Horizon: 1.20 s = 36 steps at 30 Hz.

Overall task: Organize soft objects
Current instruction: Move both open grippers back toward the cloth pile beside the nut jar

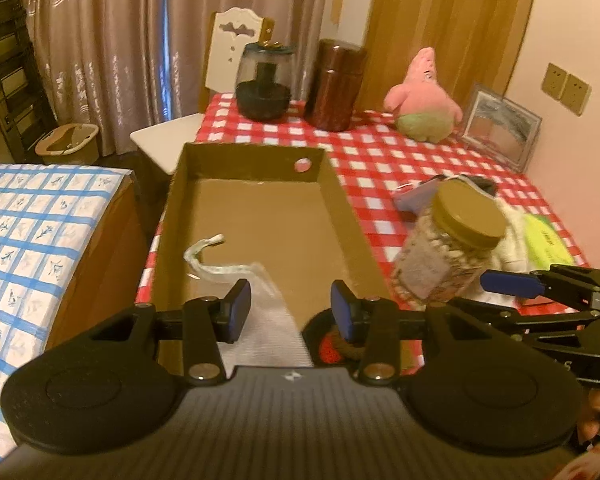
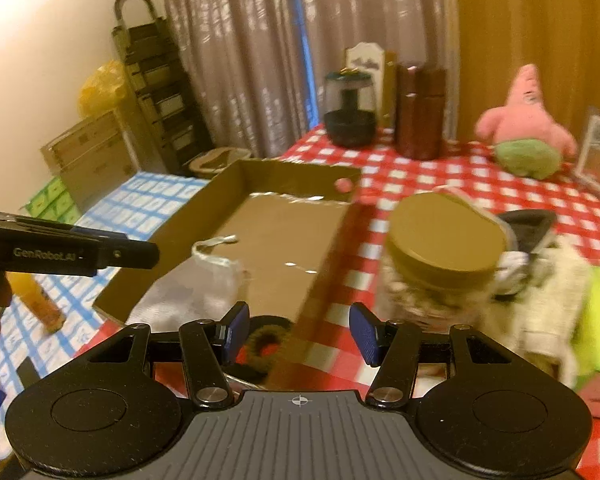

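From the left wrist we saw a worktop [image 1: 380, 152] in red check cloth, curtains [image 1: 140, 40] behind, and a cardboard box [image 1: 260, 208] holding a white cloth [image 1: 268, 320]. The left gripper [image 1: 291, 310] had its jaws spread, pinching nothing.

From the right wrist the right gripper [image 2: 299, 332] also stood spread and empty; the jar [image 2: 440, 264] and the pile of soft things [image 2: 552, 300] beside it were blurred.

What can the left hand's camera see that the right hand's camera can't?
Only the left wrist view shows the gold wall sockets and the white chair seat. Only the right wrist view shows the yellow plastic bag and the black folding trolley. Both show the brown cardboard box holding a white mesh bag, the gold-lidded glass jar and the pink star plush toy.
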Tool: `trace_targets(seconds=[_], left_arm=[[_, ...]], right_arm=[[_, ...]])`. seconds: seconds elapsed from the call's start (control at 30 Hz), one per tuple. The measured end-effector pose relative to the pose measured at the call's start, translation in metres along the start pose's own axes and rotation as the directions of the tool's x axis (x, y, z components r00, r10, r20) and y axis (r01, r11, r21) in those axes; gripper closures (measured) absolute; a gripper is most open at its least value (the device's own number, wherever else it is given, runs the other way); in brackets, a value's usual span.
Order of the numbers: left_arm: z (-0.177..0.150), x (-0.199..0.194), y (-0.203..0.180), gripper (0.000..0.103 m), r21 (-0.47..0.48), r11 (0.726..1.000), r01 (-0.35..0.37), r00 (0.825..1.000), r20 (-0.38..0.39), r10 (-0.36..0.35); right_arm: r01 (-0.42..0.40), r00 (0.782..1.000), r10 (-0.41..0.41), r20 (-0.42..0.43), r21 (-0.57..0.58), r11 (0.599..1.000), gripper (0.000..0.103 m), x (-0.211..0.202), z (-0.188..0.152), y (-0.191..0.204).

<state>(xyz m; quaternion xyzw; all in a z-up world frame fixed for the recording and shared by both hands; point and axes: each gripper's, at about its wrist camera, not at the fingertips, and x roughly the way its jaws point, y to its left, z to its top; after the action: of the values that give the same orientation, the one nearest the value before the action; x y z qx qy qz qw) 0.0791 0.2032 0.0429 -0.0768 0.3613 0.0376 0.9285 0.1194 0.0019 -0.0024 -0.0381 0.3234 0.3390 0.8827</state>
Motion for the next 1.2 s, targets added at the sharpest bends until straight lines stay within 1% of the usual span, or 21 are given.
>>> trace_targets(seconds=[0.17,0.33,0.4,0.57,0.7,0.8,0.93,1.07,1.17,1.2], left_arm=[[0.003,-0.012,-0.025,0.061,0.004,0.999,0.034,0.999,0.021,-0.034],[0.005,-0.020,-0.053,0.059,0.016,0.997,0.070,0.997,0.034,-0.071],[0.006,-0.023,-0.063,0.055,0.024,0.996,0.085,0.996,0.038,-0.086],[0.007,-0.024,-0.090,0.053,0.048,0.991,0.123,0.991,0.038,-0.125],[0.005,-0.024,-0.110,0.047,0.066,0.987,0.148,0.988,0.031,-0.150],[0.004,-0.023,-0.123,0.041,0.076,0.983,0.165,0.986,0.024,-0.167],[0.002,-0.020,-0.138,0.037,0.091,0.979,0.181,0.983,0.015,-0.183],[0.003,-0.019,-0.148,0.031,0.104,0.975,0.195,0.980,0.018,-0.198],[0.004,-0.017,-0.154,0.024,0.118,0.973,0.198,0.979,0.020,-0.202],[0.005,-0.016,-0.155,0.024,0.122,0.972,0.198,0.979,0.020,-0.202]], right_arm=[[0.061,0.997,-0.063,0.042,0.035,0.998,0.047,-0.035,-0.004,-0.018],[0.109,0.991,-0.115,0.064,0.089,0.990,0.047,-0.067,-0.012,-0.037],[0.132,0.988,-0.140,0.069,0.106,0.986,0.047,-0.079,-0.017,-0.044],[0.180,0.979,-0.193,0.072,0.158,0.971,0.047,-0.106,-0.032,-0.064],[0.220,0.969,-0.238,0.064,0.208,0.953,0.047,-0.123,-0.042,-0.081],[0.237,0.964,-0.258,0.061,0.236,0.942,0.047,-0.132,-0.047,-0.090],[0.251,0.960,-0.275,0.062,0.253,0.934,0.047,-0.140,-0.051,-0.097],[0.250,0.958,-0.277,0.068,0.267,0.931,0.047,-0.145,-0.053,-0.104],[0.251,0.958,-0.279,0.069,0.276,0.928,0.047,-0.145,-0.054,-0.105],[0.250,0.958,-0.279,0.069,0.279,0.927,0.047,-0.145,-0.054,-0.106]])
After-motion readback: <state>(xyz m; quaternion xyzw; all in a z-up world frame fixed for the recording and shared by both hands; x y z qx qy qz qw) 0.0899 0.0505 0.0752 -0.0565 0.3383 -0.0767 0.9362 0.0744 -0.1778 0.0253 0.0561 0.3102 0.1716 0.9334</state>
